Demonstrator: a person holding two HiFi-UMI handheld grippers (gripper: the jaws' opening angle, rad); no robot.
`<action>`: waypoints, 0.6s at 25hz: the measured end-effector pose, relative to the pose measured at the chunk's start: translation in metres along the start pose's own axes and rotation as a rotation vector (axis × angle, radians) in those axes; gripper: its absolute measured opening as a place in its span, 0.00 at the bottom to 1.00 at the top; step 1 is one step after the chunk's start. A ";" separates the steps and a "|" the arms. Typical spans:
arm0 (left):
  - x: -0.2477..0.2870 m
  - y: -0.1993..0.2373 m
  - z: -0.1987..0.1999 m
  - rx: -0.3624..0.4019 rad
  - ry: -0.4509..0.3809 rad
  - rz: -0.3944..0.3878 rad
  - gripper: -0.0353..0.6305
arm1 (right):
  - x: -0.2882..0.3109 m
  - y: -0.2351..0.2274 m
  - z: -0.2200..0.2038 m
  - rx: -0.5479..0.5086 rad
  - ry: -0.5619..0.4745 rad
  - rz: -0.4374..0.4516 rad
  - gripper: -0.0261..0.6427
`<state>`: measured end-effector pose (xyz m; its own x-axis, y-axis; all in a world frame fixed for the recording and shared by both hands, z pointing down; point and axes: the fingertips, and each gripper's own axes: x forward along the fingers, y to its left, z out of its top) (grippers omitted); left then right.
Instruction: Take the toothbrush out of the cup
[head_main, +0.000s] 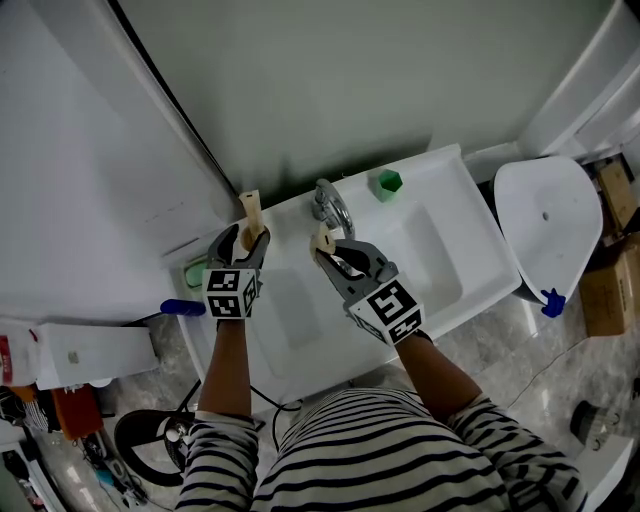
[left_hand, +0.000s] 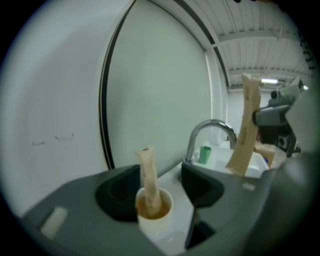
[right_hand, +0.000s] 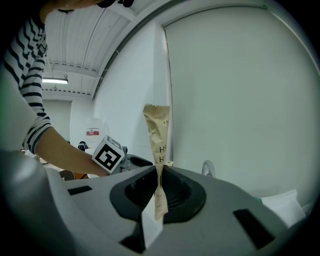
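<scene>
The right tool, pinched on a tan paper-wrapped toothbrush, holds it upright at frame centre, clear of the small white cup, which contains a second wrapped brush and stands ungripped at lower centre inside the wide-spread left tool, seemingly placed to steady it.

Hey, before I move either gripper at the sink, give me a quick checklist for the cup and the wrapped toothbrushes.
1. Is the left hand-held gripper open: ok, jaws apart either side of the cup.
2. Cup upright: ok.
3. Wrapped toothbrush in the cup reachable: ok, its top stands above the rim.
4. Is the right hand-held gripper free: not ok, it is shut on a second wrapped toothbrush.
5. Left pads clear of the cup wall: cannot tell.
</scene>
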<state>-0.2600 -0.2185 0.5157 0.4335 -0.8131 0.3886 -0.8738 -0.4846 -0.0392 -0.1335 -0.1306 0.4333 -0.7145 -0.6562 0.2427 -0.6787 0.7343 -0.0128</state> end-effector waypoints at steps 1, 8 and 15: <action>0.002 0.001 -0.001 0.001 0.006 0.001 0.44 | 0.002 -0.001 0.000 0.001 0.001 0.001 0.08; 0.017 0.009 -0.009 0.015 0.046 0.012 0.43 | 0.012 -0.005 -0.001 0.004 0.008 0.003 0.08; 0.033 0.017 -0.018 0.012 0.089 0.014 0.43 | 0.019 -0.012 -0.002 0.010 0.015 -0.001 0.08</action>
<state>-0.2642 -0.2477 0.5449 0.3996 -0.7882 0.4680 -0.8767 -0.4778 -0.0562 -0.1387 -0.1512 0.4404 -0.7110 -0.6546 0.2568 -0.6814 0.7316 -0.0219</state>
